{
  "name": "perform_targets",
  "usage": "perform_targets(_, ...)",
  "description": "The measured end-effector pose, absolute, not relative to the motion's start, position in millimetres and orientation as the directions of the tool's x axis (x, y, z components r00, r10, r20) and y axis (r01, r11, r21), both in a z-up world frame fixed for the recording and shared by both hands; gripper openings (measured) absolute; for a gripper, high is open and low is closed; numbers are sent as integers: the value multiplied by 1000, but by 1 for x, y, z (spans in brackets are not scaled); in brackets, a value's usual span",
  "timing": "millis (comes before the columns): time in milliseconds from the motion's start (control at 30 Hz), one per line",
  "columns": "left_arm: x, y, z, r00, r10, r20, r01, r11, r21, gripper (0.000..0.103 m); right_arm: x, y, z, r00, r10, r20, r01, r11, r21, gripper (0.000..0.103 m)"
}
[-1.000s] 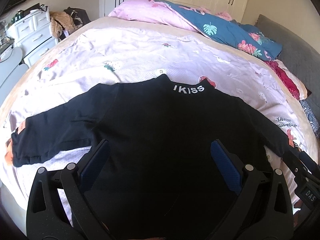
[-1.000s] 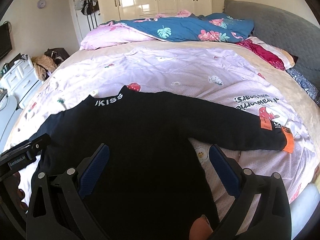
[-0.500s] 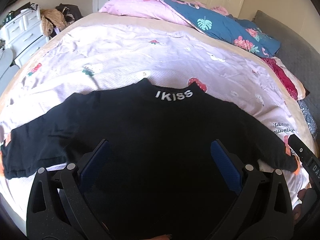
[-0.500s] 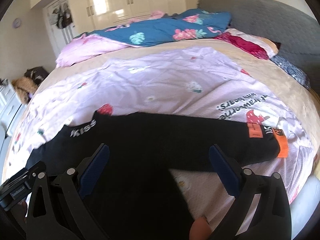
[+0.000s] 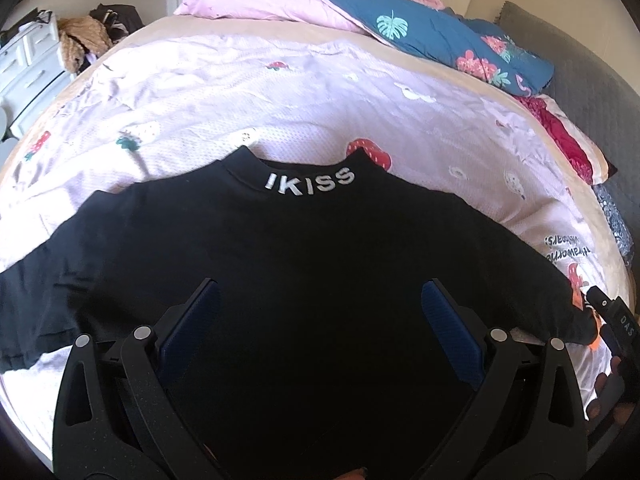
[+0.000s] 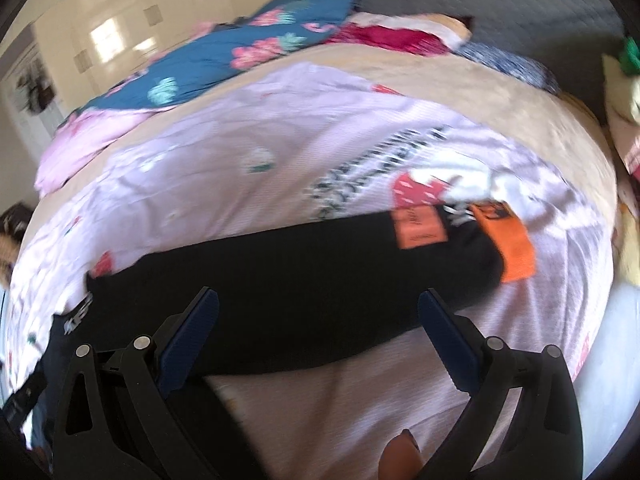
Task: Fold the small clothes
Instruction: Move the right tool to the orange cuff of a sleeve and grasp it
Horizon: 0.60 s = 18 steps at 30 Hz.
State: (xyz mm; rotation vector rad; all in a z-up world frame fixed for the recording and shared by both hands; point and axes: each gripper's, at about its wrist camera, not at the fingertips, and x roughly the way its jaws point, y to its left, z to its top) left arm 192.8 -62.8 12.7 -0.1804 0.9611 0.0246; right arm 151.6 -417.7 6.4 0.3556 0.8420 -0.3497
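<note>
Black top (image 5: 304, 264) lies flat on the pink sheet (image 5: 280, 92), collar away from the left gripper (image 5: 320, 312), whose wide-open, empty jaws hang over its body. Sleeves run crosswise. Right gripper (image 6: 318, 314), also wide open and empty, hangs over the orange-cuffed sleeve (image 6: 320, 264).

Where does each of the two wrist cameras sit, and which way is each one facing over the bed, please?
Left wrist: on the left gripper, open above the black IKISS top, facing its collar; the right gripper's body and fingertips show at the right edge.
Right wrist: on the right gripper, open, turned toward the top's right sleeve and orange cuff; blurred; a fingertip shows at the bottom.
Shared: the top, the pink strawberry sheet, the blue floral quilt.
</note>
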Motion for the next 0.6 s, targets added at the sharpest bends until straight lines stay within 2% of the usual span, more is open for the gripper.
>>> perform_targets(333,204,-80,-1,564,-80,-822,-61,988,-139,94,142,-477,-26,552,-194,-811,581,787,207,99)
perform_targets(600,216,-87,-10,557,-76,-827,-56,990,-129,94,141,-512,-47,532,-170,-830,655,704,275,99)
